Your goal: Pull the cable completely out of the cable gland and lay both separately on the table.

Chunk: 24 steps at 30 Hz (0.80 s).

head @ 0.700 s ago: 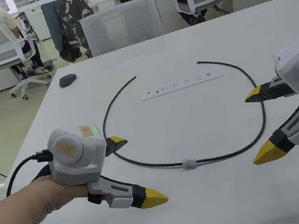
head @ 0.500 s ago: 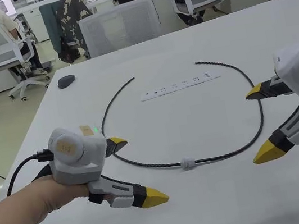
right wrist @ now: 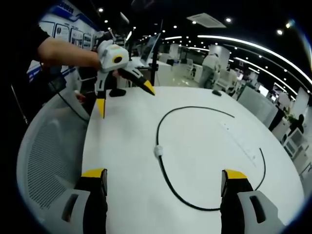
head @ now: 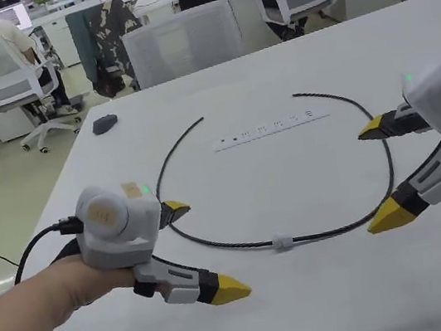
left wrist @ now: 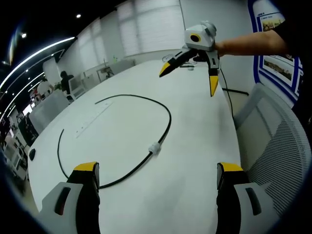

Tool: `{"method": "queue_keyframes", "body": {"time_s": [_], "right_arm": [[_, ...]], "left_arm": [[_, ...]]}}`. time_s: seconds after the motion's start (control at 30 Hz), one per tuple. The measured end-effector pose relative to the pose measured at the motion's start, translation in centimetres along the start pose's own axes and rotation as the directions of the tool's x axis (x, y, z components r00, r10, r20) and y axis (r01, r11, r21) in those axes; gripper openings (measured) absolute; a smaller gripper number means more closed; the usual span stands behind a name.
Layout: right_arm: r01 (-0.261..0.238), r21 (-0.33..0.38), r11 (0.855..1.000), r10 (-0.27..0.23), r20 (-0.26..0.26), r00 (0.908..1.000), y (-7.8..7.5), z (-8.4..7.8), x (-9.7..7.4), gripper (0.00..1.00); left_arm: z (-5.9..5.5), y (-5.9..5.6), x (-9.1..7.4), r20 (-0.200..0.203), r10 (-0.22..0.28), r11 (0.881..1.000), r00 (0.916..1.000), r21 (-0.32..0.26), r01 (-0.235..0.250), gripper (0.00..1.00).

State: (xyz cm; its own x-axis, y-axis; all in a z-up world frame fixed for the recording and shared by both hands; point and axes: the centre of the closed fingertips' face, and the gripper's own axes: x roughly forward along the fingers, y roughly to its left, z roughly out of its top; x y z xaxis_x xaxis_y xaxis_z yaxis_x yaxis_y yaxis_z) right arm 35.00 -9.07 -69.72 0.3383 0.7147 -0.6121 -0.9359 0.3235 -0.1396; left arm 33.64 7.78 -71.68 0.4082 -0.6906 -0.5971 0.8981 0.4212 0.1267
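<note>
Head view: left gripper [head: 205,250] and right gripper [head: 376,176] both spread wide, holding nothing, flanking the cable gland [head: 282,242] threaded on the cable [head: 320,237] looped across the table [head: 327,308]. Left gripper view: gland [left wrist: 154,146] lies ahead between the parted jaws, untouched. Right gripper view: gland [right wrist: 157,150] ahead again, apart.

We see a black cable [head: 389,164] w/ a whitish gland [head: 282,242] on a white table [head: 327,308]. Left gripper [head: 205,249] & right gripper [head: 375,178]: white bodies, black jaws, yellow tips. Power strip [head: 272,128] is white, mouse [head: 104,124] dark grey. Jacket [head: 111,31] at the back is camo, w/ dark green, tan & black patches.
</note>
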Motion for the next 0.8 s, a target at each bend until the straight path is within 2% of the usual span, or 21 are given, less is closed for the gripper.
{"method": "queue_keyframes", "body": {"time_s": [0.17, 0.23, 0.3, 0.37, 0.57, 0.8], "right_arm": [[-0.012, -0.007, 1.000, 0.012, -0.013, 0.9998, 0.3, -0.1, 0.1, 0.97], [-0.014, -0.013, 1.000, 0.013, -0.024, 0.9996, 0.4, -0.4, 0.1, 0.96], [-0.019, -0.014, 1.000, 0.019, -0.031, 0.9994, 0.6, -0.5, 0.1, 0.97], [-0.024, -0.012, 1.000, 0.024, -0.032, 0.9992, 0.7, -0.6, 0.1, 0.98], [-0.026, -0.005, 1.000, 0.026, -0.040, 0.9989, 0.6, -0.8, -0.1, 0.98], [-0.030, -0.001, 1.000, 0.030, -0.041, 0.9987, 0.5, -0.8, 0.0, 0.98]], "left_arm": [[-0.2, -0.1, -0.2, -0.010, 0.008, 1.000, 0.9999, 0.009, -0.008, 1.00], [-0.4, 0.4, -0.3, -0.011, 0.033, 0.999, 0.9994, 0.009, -0.033, 1.00], [-0.3, 0.1, -0.4, -0.001, 0.022, 1.000, 0.9998, 0.000, -0.022, 1.00], [-0.6, 0.2, -0.4, -0.014, 0.023, 1.000, 0.9997, 0.011, -0.022, 1.00], [-0.3, 0.3, -0.5, 0.000, 0.017, 1.000, 0.9998, -0.005, -0.017, 1.00], [-1.0, 0.4, -0.4, -0.028, 0.010, 1.000, 0.9996, 0.007, -0.010, 1.00]]}}
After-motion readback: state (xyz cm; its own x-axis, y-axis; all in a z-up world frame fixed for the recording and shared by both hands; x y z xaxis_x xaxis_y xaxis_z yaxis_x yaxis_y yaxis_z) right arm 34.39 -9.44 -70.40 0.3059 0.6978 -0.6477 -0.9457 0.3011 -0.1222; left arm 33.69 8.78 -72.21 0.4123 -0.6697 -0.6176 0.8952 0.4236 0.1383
